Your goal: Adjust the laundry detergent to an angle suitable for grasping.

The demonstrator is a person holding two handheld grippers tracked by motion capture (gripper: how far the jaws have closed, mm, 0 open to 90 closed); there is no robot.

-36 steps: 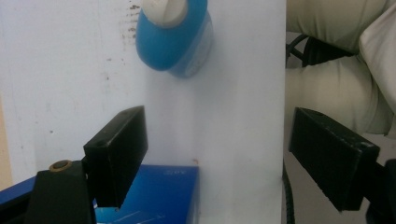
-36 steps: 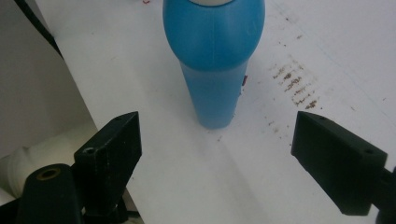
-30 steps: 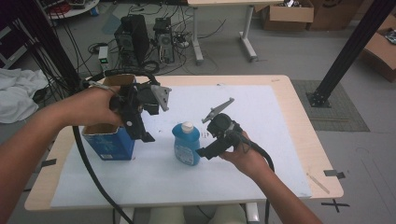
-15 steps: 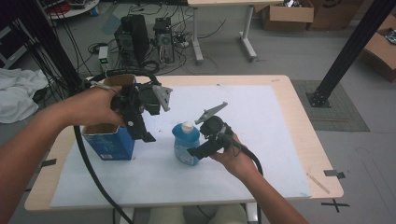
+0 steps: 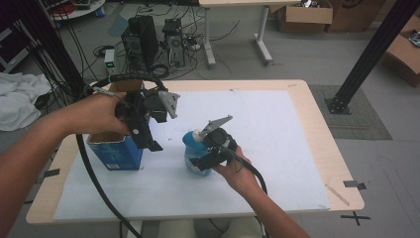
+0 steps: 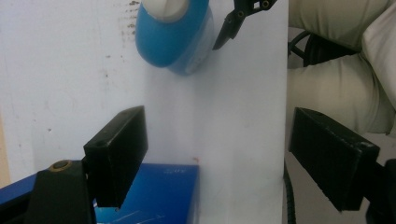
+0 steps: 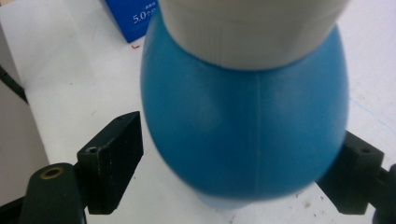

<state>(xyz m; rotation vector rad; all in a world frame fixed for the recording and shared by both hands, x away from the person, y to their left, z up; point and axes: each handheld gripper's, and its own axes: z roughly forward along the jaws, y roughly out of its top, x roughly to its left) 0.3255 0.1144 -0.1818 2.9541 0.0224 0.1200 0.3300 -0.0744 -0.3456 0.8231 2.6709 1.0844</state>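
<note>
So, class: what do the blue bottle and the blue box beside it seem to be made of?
Bottle: probably plastic, smooth with a slight sheen; a moulding seam runs down its side, and the white cap is ribbed. Box: likely printed cardboard, with brown flaps at its open top.

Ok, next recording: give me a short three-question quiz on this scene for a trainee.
1. Multiple choice: what stands between the jaws of the right gripper? A) a blue bottle with a white cap B) a red mug C) a roll of tape
2. True or false: the left gripper is shut on the blue box.
3. Short answer: what covers the table under the bottle?

Key: 1 A. 2 False: its jaws stand open above the box. 3 A white sheet.
</note>
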